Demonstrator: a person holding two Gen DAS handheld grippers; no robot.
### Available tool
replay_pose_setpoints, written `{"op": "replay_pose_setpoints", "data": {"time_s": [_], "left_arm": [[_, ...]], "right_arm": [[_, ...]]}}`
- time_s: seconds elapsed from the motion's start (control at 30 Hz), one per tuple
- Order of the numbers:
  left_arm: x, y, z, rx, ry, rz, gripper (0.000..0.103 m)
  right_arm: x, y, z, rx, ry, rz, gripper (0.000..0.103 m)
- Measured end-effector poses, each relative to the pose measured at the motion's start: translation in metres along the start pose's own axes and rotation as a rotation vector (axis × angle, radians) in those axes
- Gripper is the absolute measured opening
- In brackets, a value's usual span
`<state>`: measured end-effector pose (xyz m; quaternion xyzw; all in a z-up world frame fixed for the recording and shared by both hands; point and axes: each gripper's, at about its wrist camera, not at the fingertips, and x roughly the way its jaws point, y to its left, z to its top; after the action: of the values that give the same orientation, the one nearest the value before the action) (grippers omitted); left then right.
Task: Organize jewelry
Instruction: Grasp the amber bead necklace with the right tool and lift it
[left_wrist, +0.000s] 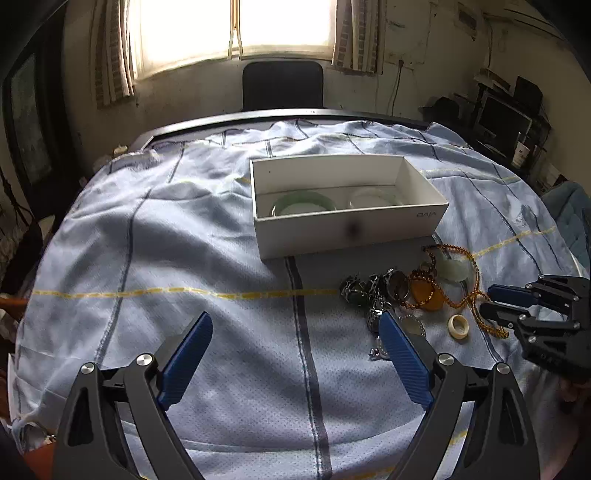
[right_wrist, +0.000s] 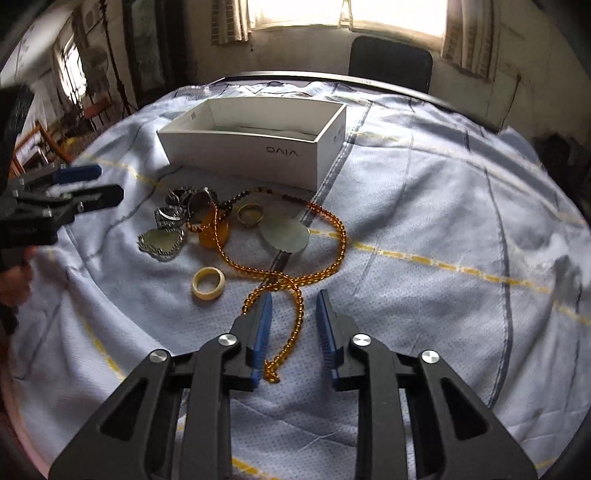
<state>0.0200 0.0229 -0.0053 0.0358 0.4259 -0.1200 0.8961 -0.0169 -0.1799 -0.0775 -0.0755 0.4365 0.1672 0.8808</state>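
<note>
jewelry (right_wrist: 229, 229) lies in a loose heap on the blue checked cloth (right_wrist: 424, 206), just in front of the white box (right_wrist: 251, 147). the amber bead necklace (right_wrist: 332, 236) trails out of the heap toward the right gripper (right_wrist: 293, 301), its long loop running from near the box front down to the camera. the right gripper's blue pads (right_wrist: 263, 325) stand partly apart, one on each side of the necklace's near strand, gripping nothing; whether they touch the beads i cannot tell. a cream ring (right_wrist: 208, 282) lies flat just left of that strand, near a heart-shaped pendant (right_wrist: 162, 242) and a pale green disc (right_wrist: 286, 234). the left gripper (left_wrist: 295, 325) is spread wide and empty above the cloth, left of the heap. in the box lie a green bangle (left_wrist: 304, 203) and a pale bangle (left_wrist: 373, 197), side by side along the box's long axis, which runs across the table.
</note>
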Motion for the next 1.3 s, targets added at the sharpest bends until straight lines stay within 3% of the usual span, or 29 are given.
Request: {"op": "replay_pose_setpoints", "data": {"time_s": [0.13,0.23,0.33,0.57,0.8,1.07,1.3], "left_arm": [[0.001,0.001,-0.001,0.003,0.003,0.002,0.092],[0.001,0.000,-0.001,0.012,0.001,-0.002,0.092],[0.001,0.001,-0.002,0.012,0.002,-0.011,0.093],[0.002,-0.004,-0.004,0.030,0.003,-0.055,0.094],[-0.002,-0.029,-0.012,0.127,-0.009,-0.091,0.094],[-0.001,-0.054,-0.020,0.224,0.004,-0.149,0.094],[0.005,-0.059,-0.021,0.229,0.039,-0.218,0.094]], "right_arm": [[0.000,0.011,-0.002,-0.059,-0.002,-0.025,0.004],[-0.001,0.014,-0.003,-0.070,-0.004,-0.039,0.004],[-0.007,0.005,-0.001,-0.019,-0.015,0.010,0.004],[-0.046,-0.026,0.009,0.150,-0.142,0.147,0.004],[-0.085,-0.046,0.013,0.273,-0.279,0.283,0.004],[-0.121,-0.053,0.014,0.296,-0.401,0.341,0.004],[-0.137,-0.055,0.013,0.296,-0.442,0.401,0.004]]}}
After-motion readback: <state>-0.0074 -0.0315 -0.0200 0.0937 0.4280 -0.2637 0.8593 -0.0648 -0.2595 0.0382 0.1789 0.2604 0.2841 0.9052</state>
